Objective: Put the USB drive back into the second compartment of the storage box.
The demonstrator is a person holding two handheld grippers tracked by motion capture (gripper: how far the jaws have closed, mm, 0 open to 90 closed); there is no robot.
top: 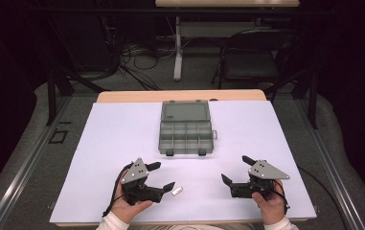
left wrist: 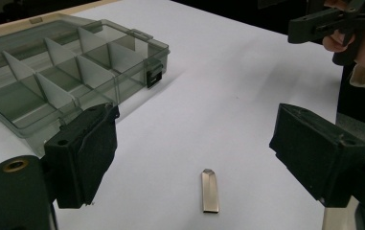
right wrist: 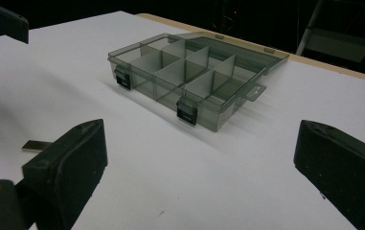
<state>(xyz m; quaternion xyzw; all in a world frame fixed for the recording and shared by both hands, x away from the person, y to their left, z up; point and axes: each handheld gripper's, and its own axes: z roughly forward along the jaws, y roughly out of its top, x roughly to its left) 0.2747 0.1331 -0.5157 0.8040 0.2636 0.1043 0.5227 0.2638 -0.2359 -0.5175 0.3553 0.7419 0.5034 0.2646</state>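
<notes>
A translucent grey compartment box (top: 186, 127) lies open at the middle of the white sheet, its lid folded back and its cells bare (left wrist: 51, 72) (right wrist: 189, 72). A small flat metal piece (top: 177, 191) rests on the sheet near the front edge. My left gripper (top: 163, 176) stands open just left of it. In the left gripper view the piece (left wrist: 210, 190) lies on the sheet between the two jaws (left wrist: 197, 120), untouched. My right gripper (top: 234, 168) is open over bare sheet at the front right, with nothing between its fingers (right wrist: 199, 143). From there the metal piece (right wrist: 36, 144) shows at the far left.
The white sheet (top: 122, 143) covers most of the wooden table (top: 122, 96). Beyond the far edge stand a black chair (top: 252, 62), a desk leg (top: 177, 52) and loose cables on the floor. The other hand's gripper (left wrist: 314, 24) shows at top right of the left gripper view.
</notes>
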